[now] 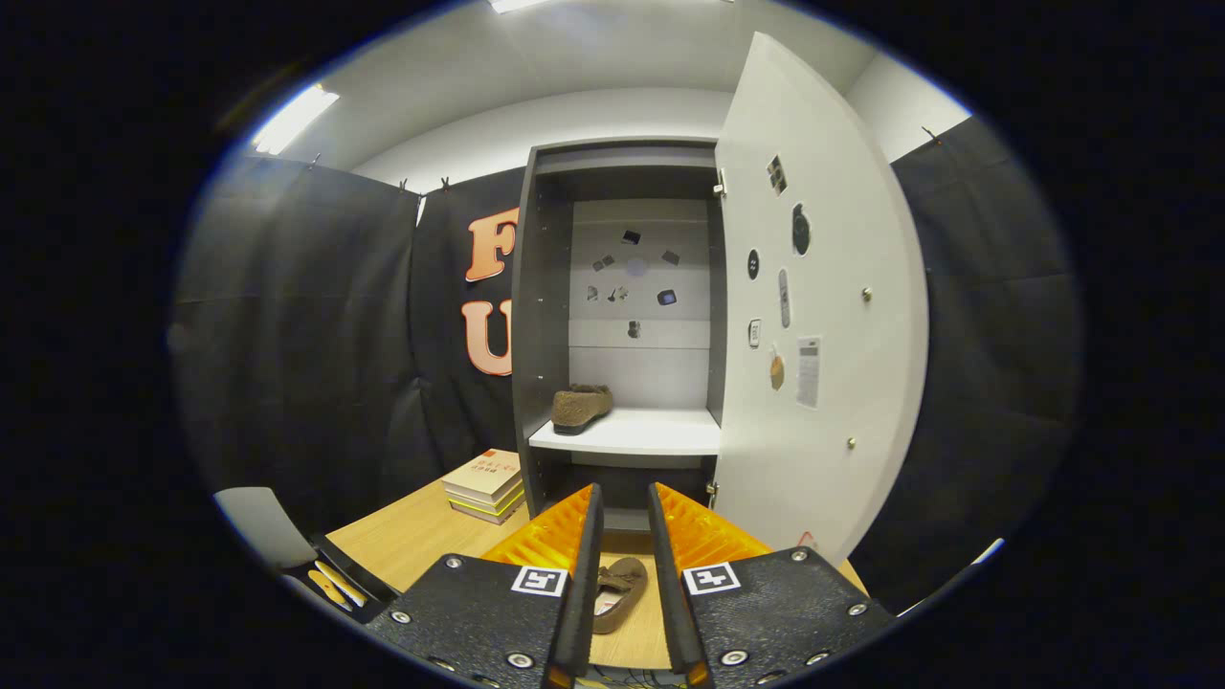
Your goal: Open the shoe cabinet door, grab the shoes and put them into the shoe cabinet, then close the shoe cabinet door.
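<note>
While the tall dark grey shoe cabinet [545,316] stood in the middle of the frame, its big white door [842,383] hung wide open to the right. One fuzzy brown slipper [580,408] sat on the white shelf [660,435] inside, at the left end. The other brown slipper [617,593] lay low in the frame on the light wooden table [412,541], seen through the gap between the fingers.

The gripper [625,522] had its two fingers a little apart. They held nothing and did not touch the slipper.

What could have gone wrong? The gap looked small, so the fingers might have pushed the slipper along the table and not caught it. The slipper looked soft and floppy, so a pinch on its edge might have let it droop or slip out on the way up.

The shelf sat higher than the table. A low lift might have bumped the slipper on the shelf's front edge. The first slipper might also have been knocked.

A stack of books [488,486] lay at lower left, near the cabinet's foot. A wide swing might have hit it. The open door stood close on the right and might have been bumped too.
</note>
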`<state>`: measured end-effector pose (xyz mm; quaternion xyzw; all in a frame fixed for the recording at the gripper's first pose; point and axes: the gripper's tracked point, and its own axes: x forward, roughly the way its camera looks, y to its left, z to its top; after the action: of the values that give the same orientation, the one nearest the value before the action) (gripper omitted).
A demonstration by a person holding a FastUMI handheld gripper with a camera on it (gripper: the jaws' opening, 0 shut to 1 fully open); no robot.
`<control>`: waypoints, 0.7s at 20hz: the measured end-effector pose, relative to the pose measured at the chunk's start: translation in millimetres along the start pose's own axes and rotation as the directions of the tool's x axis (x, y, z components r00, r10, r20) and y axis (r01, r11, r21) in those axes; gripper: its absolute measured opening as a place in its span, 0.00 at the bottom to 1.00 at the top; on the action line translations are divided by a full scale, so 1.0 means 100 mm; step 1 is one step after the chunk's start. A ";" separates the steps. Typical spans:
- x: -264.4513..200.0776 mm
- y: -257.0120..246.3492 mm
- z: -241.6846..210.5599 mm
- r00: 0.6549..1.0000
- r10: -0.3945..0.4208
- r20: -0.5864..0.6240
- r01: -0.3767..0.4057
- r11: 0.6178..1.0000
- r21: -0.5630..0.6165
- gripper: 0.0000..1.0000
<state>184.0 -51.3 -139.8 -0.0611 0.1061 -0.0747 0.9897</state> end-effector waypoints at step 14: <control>0.48 0.47 -1.30 0.973 -0.101 -0.207 0.123 0.987 0.100 0.32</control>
<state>208.7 -26.3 -282.1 -0.0036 0.1978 -0.1421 0.9699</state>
